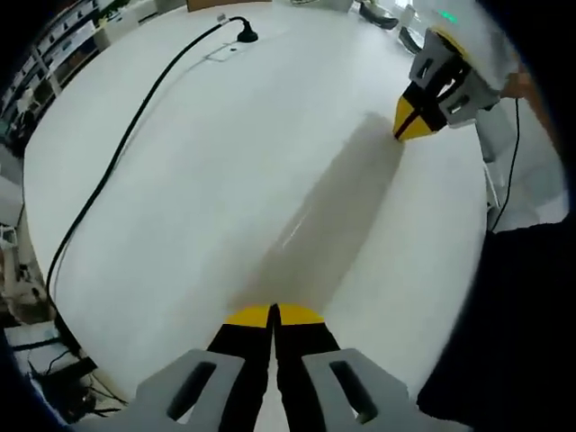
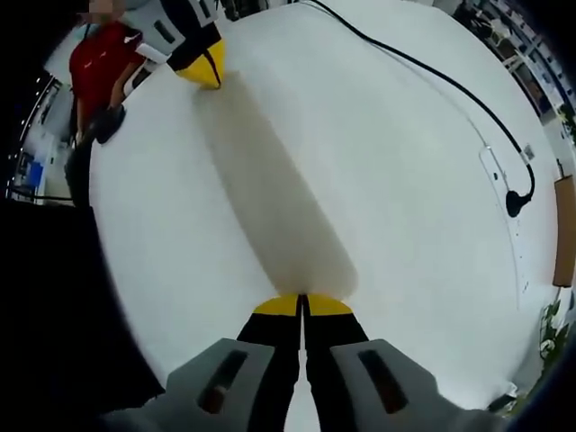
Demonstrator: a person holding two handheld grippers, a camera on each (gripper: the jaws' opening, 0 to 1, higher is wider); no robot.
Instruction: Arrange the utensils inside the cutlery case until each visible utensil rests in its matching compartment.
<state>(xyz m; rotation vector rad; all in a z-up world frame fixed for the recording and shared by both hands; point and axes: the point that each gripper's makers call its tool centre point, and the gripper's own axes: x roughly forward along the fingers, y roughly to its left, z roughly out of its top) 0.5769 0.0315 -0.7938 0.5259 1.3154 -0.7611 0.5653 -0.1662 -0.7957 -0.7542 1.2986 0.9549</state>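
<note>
Cutlery case and utensils: we cannot locate them on the white worktop [image 1: 225,162] from either view. We find the left claw [image 1: 273,315] with its yellow-tipped jaws pressed together, holding nothing, over bare surface. The right claw [image 2: 302,306] is likewise pressed together and holds nothing. Each claw points toward the other across the worktop. A black cable [image 1: 117,153] runs along the worktop to a black plug [image 2: 515,202] near its far edge. A person in a red top [image 2: 101,63] stands beyond the edge.
</note>
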